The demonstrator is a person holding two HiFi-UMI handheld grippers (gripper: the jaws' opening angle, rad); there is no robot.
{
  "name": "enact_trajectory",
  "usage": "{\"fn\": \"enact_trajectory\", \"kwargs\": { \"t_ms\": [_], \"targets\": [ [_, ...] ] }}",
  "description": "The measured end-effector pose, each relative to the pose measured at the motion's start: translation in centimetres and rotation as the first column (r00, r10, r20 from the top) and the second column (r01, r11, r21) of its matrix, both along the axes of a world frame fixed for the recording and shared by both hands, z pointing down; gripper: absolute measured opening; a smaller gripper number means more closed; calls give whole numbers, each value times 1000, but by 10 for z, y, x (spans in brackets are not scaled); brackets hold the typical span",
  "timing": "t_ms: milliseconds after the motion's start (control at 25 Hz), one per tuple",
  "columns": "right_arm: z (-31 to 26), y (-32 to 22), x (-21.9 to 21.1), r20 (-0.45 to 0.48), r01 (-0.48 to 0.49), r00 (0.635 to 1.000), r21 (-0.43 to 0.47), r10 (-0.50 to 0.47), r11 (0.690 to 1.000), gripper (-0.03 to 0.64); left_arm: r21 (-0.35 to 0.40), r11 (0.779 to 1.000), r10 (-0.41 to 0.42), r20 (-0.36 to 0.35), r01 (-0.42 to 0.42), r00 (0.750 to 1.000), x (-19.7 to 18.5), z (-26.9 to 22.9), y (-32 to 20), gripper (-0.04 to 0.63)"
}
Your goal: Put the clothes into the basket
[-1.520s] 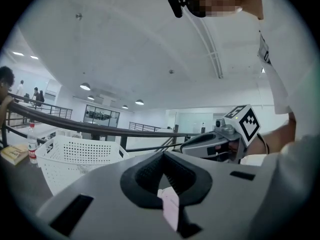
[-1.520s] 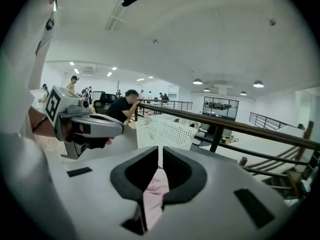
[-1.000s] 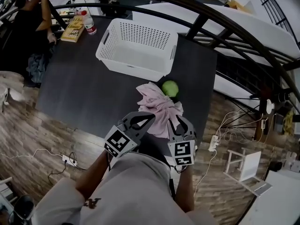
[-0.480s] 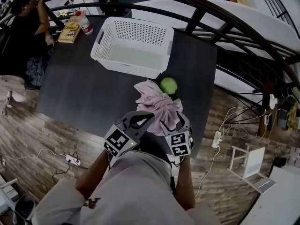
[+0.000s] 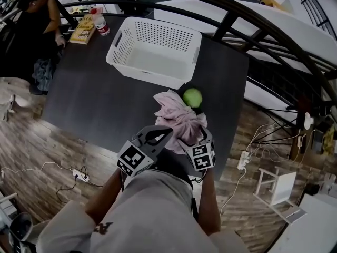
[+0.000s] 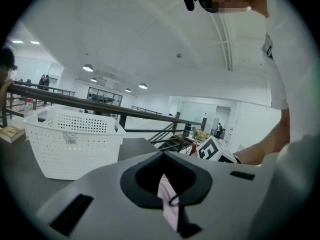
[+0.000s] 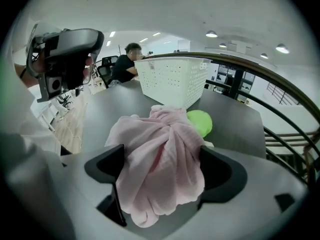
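Observation:
A crumpled pink cloth [image 5: 176,117] lies on the dark table [image 5: 89,99], near its front edge. A green ball-like thing [image 5: 192,97] touches its far side. The white basket [image 5: 142,74] stands empty farther back. My left gripper [image 5: 166,133] is at the cloth's near left, shut on a thin fold of pink cloth [image 6: 167,206]. My right gripper [image 5: 192,139] is at the near right and its jaws are opening. In the right gripper view the bunched cloth [image 7: 160,159] sits between the spread jaws of the right gripper [image 7: 162,176], with the green thing [image 7: 200,122] and the basket [image 7: 175,79] beyond.
A book [image 5: 83,31] and a bottle [image 5: 100,24] sit at the table's far left corner, beside a person in black [image 5: 26,30]. A curved black railing [image 5: 237,15] runs behind and to the right. On the wooden floor lie a power strip [image 5: 79,175] and cables.
My right gripper has moved slightly forward against the cloth's near edge, and its jaws have spread. The left gripper and the cloth have hardly moved.

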State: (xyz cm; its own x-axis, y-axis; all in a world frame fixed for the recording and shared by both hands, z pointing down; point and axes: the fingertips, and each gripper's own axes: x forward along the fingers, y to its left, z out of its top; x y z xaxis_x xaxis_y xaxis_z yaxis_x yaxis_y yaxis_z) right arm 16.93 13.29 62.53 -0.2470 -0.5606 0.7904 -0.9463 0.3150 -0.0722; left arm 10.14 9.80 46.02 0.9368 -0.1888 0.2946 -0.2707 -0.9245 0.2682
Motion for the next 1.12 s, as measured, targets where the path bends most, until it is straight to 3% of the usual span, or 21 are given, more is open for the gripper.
{"fn": "enact_trajectory", "kwargs": {
  "t_ms": [240, 440, 640, 720, 840, 1120],
  "targets": [
    [16, -9, -3, -1, 6, 1000, -6, -6, 1000, 460, -6, 1000, -14, 14, 14, 1000, -3, 5, -2, 3],
    [22, -12, 3, -74, 17, 997, 3, -16, 1000, 455, -8, 1000, -25, 23, 26, 999, -5, 7, -1, 3],
    [15, -10, 7, -132, 17, 991, -26, -20, 1000, 253, 0, 999, -47, 18, 47, 999, -8, 3, -2, 3],
    [11, -10, 8, -134, 9, 991, -29, -13, 1000, 143, 4, 999, -54, 21, 54, 998, -9, 3, -2, 3],
    [9, -11, 6, -115, 8, 993, -46, -13, 999, 105, 6, 998, -63, 23, 63, 998, -11, 4, -1, 3],
    [3, -15, 0, -54, -3, 999, -17, 2, 1000, 91, 18, 996, -82, 18, 82, 996, -17, -1, -1, 3]
  ]
}}
